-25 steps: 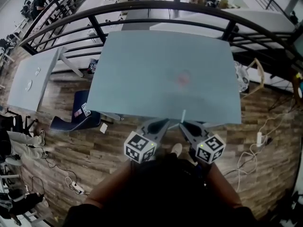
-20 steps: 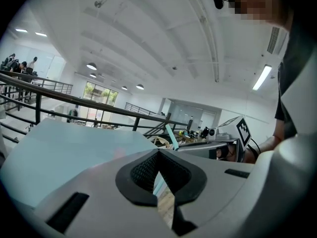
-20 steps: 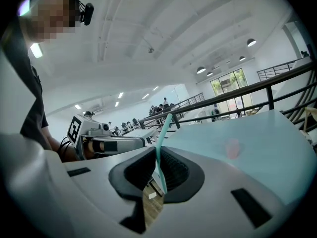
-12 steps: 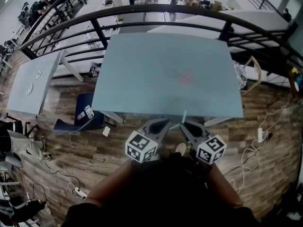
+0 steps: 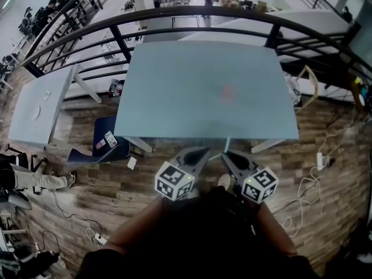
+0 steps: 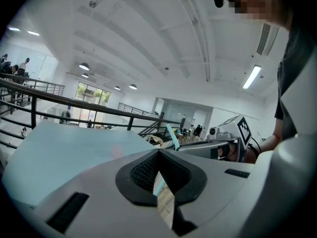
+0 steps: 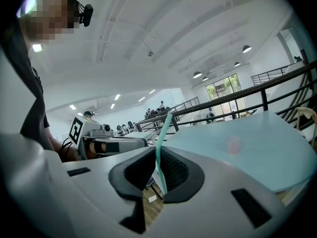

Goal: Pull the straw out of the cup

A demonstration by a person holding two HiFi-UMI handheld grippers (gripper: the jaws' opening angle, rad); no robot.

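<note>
Pale table, pinkish blot (indistinct)

Pale blue table, wood-plank floor, black railing beyond, second table at left, white ceiling, strip light

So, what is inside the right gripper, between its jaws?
A teal straw, clamped by the right gripper, nearly upright, its top rising above the jaws. Nothing else is between them. In the head view the gripper covers its lower part.

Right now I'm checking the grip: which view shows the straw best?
The right gripper view: the straw stands close up, pinched by that hand-held gripper. The head view shows a thin sliver; the left gripper view, a short distant piece.
</note>
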